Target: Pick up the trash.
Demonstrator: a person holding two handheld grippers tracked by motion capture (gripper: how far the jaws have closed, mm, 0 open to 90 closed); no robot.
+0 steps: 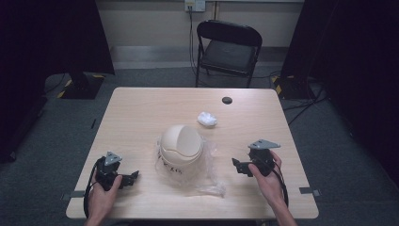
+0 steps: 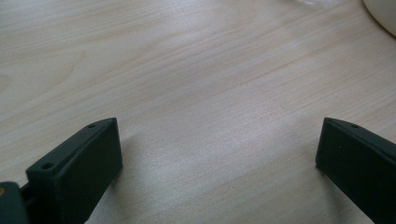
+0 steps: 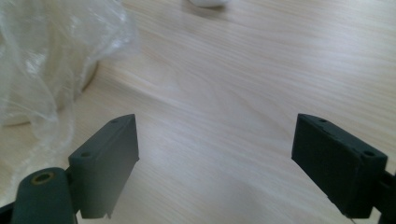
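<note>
Left gripper: jaws wide apart, nothing between them but bare light wood table; no object touches either jaw. Ahead of these jaws and off past the right one, the edge of a cream domed container sits at the far corner of the left gripper view, well apart from the jaw tips. Right gripper: jaws likewise wide apart, with bare tabletop in the gap. Just beyond and outside its left jaw lies crumpled clear plastic film, near the jaw but not touching it; the pale base of the container shows through the film. Farther ahead of these jaws, at the top edge of the right gripper view, sits a small white crumpled wad, well apart. High view: the left gripper is held in the person's left hand low over the near left part of the table, jaws pointing toward the container; the right gripper is held in the right hand, jaws pointing inward toward it from the other side. The container rests on the plastic film, between the two grippers. The white wad lies beyond the container. A small dark round hole marks the far part of the table; a black folding chair stands behind it.
</note>
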